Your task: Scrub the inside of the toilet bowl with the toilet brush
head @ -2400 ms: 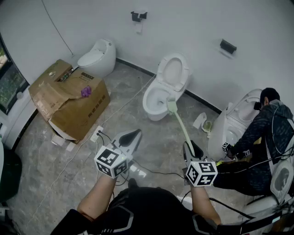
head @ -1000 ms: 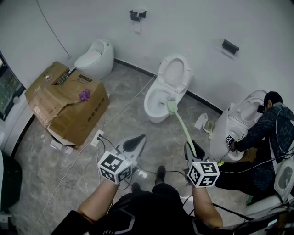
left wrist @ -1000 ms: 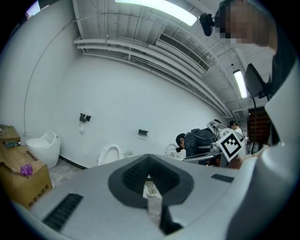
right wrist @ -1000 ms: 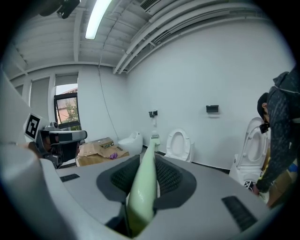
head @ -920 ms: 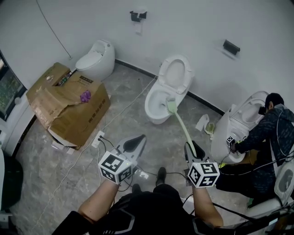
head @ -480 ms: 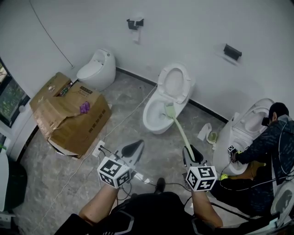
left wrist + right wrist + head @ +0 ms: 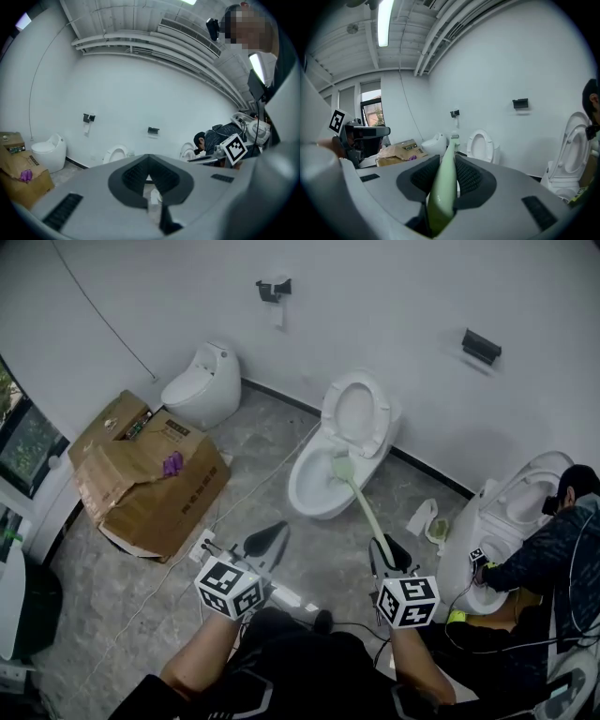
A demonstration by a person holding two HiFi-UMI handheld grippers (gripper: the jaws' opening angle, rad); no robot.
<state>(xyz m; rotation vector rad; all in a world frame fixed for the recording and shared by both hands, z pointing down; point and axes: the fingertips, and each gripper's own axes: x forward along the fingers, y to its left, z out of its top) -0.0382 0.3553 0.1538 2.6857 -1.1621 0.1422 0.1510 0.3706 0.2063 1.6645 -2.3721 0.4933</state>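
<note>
Brush (image 7: 343, 467) nearer bowl (image 7: 302, 501), in right tool (image 7: 384, 547)

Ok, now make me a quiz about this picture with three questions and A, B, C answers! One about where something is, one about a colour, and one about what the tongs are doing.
1. Where is the brush head?
A) on the cardboard box
B) at the open toilet bowl
C) flat on the floor

2. What colour is the brush's handle?
A) red
B) black
C) pale green

3. What are the right tongs doing?
A) shut on the handle
B) wide open and empty
C) holding a cloth

Answers:
1 B, the brush head sits at the bowl's rim.
2 C, the long handle shows pale green.
3 A, both sides squeeze the handle.
</note>
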